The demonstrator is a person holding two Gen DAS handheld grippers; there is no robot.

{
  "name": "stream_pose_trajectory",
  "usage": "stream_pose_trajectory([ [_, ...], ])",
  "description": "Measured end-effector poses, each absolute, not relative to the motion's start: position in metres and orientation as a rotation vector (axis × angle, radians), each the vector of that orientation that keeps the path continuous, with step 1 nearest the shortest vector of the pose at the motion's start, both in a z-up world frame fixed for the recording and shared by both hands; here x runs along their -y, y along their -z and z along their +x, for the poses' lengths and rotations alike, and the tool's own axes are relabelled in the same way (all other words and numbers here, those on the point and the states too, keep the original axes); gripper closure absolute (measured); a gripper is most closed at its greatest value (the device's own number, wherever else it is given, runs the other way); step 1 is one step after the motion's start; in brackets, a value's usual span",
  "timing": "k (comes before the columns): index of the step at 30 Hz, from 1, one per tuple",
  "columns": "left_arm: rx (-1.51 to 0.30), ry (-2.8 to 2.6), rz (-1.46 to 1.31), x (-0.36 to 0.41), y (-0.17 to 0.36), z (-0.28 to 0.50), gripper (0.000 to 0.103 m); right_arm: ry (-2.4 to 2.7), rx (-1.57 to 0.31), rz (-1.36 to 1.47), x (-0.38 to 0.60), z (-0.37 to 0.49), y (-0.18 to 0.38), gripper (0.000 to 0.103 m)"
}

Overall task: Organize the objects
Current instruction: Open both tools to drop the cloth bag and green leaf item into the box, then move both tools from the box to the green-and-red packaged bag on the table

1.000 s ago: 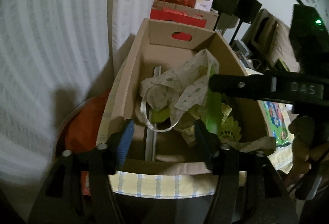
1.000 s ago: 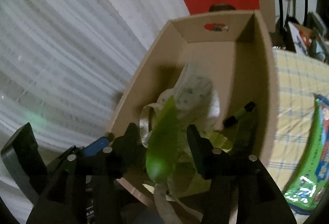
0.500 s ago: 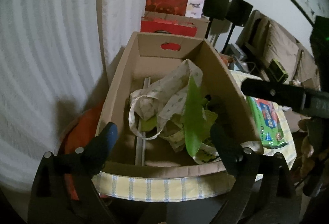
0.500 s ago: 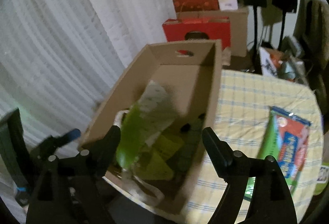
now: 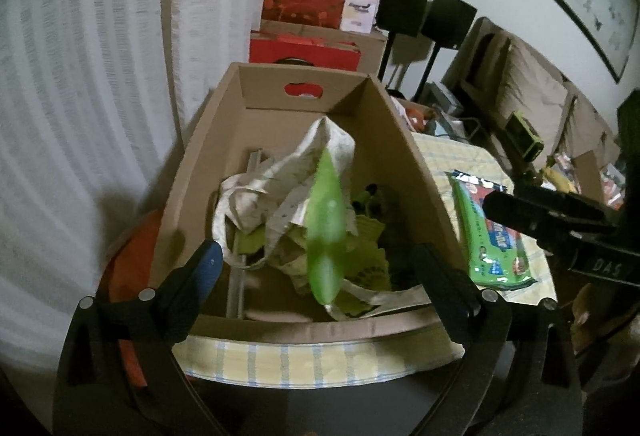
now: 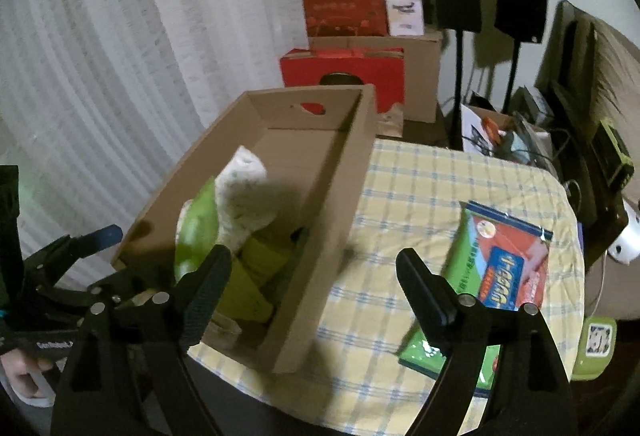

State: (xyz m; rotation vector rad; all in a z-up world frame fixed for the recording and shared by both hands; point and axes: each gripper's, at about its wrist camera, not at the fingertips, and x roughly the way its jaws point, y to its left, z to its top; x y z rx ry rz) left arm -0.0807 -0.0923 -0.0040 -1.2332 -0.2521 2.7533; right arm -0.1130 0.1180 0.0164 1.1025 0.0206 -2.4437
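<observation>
Both claws are spread and empty above a cardboard box that already holds several things.

The left claw (image 5: 316,272) hangs over the near end of the cardboard box (image 5: 192,176), its jaws opening, with nothing pressed between them; the right claw (image 6: 312,278) hovers over the box's right wall, jaws also opening, grasping nothing. Inside the box lie a green pod-shaped item (image 5: 326,228), a patterned cloth bag (image 5: 280,176) and some yellow-green pieces. The box sits on a table with a yellow checked tablecloth (image 6: 420,180). One green and red packet (image 6: 500,268) lies flat on the cloth, near the box but outside it. Most things appear to be packed; the packet looks like what is left.
</observation>
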Motion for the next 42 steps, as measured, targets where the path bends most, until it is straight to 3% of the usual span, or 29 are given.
stream_pose_trajectory([
  [19, 0.232, -2.688, -1.156, 0.012, -0.007, -0.087, 0.007, 2.598, 0.038, 1.125, -0.203, -0.104, -0.012, 0.017],
  [42, 0.148, -2.426, -1.117, -0.109, 0.032, -0.066, 0.006, 2.733, 0.365, 1.273, -0.337, -0.097, 0.043, 0.017],
])
